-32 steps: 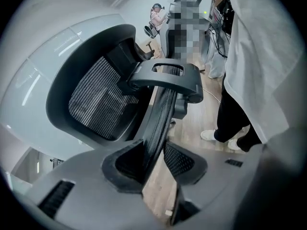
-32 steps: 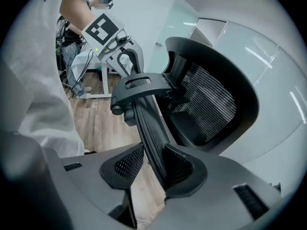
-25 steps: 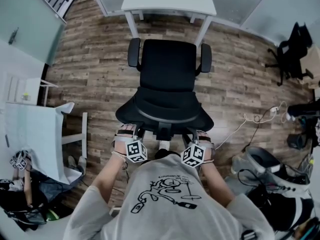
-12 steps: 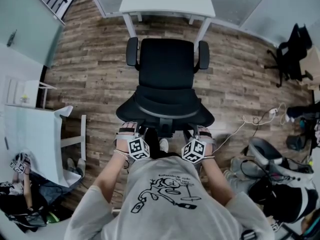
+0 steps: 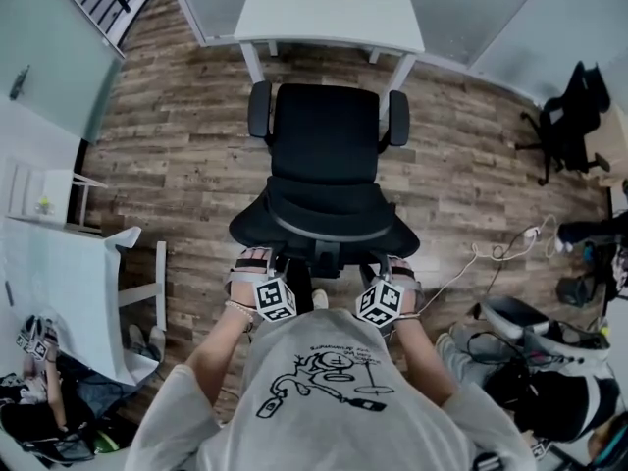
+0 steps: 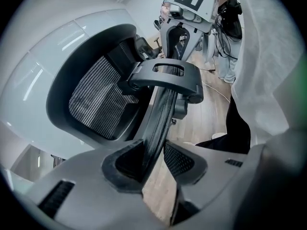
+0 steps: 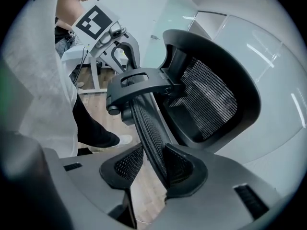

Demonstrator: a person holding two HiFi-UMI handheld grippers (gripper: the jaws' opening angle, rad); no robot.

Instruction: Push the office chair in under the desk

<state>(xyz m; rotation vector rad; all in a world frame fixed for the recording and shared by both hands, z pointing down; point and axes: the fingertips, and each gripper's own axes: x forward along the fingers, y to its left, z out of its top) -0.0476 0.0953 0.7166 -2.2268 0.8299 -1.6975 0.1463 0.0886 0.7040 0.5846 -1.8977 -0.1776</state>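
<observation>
In the head view, a black office chair (image 5: 324,145) stands on the wood floor facing the white desk (image 5: 334,13), its armrests close to the desk legs. I am behind its curved mesh backrest (image 5: 324,226). My left gripper (image 5: 251,261) is shut on the backrest's left rim. My right gripper (image 5: 397,265) is shut on the right rim. In the left gripper view the rim (image 6: 160,109) runs between the pads of the left gripper (image 6: 152,159). The right gripper view shows the mesh rim (image 7: 148,128) in the right gripper (image 7: 153,164).
A second black chair (image 5: 569,116) stands at the far right. A white cable (image 5: 491,253) trails on the floor to the right of me, with bags and gear (image 5: 530,361) behind it. A white table (image 5: 69,273) stands at the left.
The chair has rolled forward toward the desk, and both grippers and I have followed it. The grip on the backrest looks the same.
</observation>
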